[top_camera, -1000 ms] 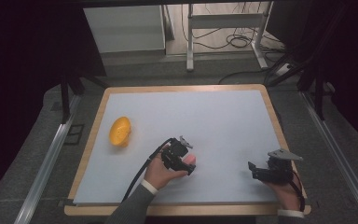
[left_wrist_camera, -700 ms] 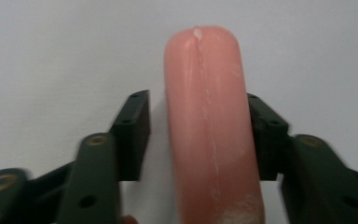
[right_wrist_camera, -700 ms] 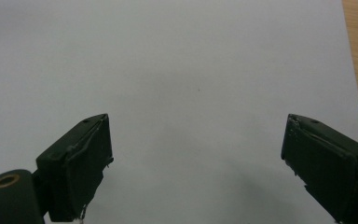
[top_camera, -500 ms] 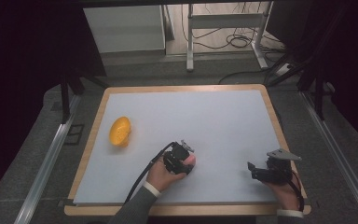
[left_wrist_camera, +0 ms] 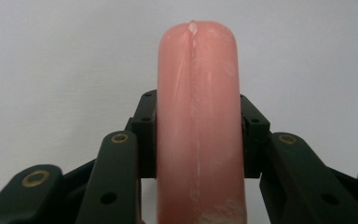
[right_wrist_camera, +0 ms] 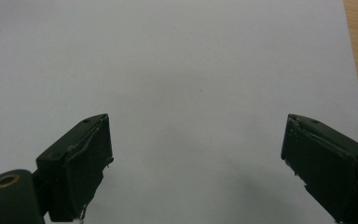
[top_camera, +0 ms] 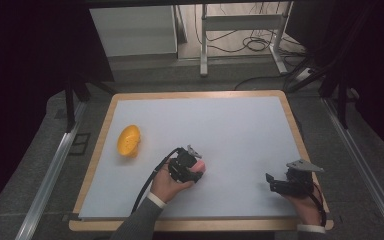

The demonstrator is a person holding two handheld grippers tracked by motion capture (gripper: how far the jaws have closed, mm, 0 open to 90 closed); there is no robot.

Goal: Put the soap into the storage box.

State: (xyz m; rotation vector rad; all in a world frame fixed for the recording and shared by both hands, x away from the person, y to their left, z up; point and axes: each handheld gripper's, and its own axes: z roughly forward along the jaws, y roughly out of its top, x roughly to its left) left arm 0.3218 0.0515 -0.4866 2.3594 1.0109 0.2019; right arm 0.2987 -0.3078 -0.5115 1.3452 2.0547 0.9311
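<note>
A pink rounded toy [left_wrist_camera: 196,126] stands between the jaws of my left gripper [left_wrist_camera: 196,135], whose pads press on both its sides. From above, the left gripper [top_camera: 192,167] is shut on the pink toy [top_camera: 200,166] near the front middle of the white board [top_camera: 240,125]. An orange-yellow rounded object [top_camera: 128,140] lies to the left, apart from both grippers. My right gripper [top_camera: 276,183] rests at the front right. Its jaws stand wide apart over bare white surface, with nothing between them, in the right gripper view [right_wrist_camera: 196,163].
The white board has a wooden rim [top_camera: 195,94]. Metal rails [top_camera: 50,175] run along both sides of the table. A frame leg [top_camera: 203,45] and cables [top_camera: 255,42] stand on the floor beyond the far edge.
The left gripper's jaws have drawn in around the pink toy and the left hand has shifted slightly. The right gripper and the orange-yellow object have stayed put.
</note>
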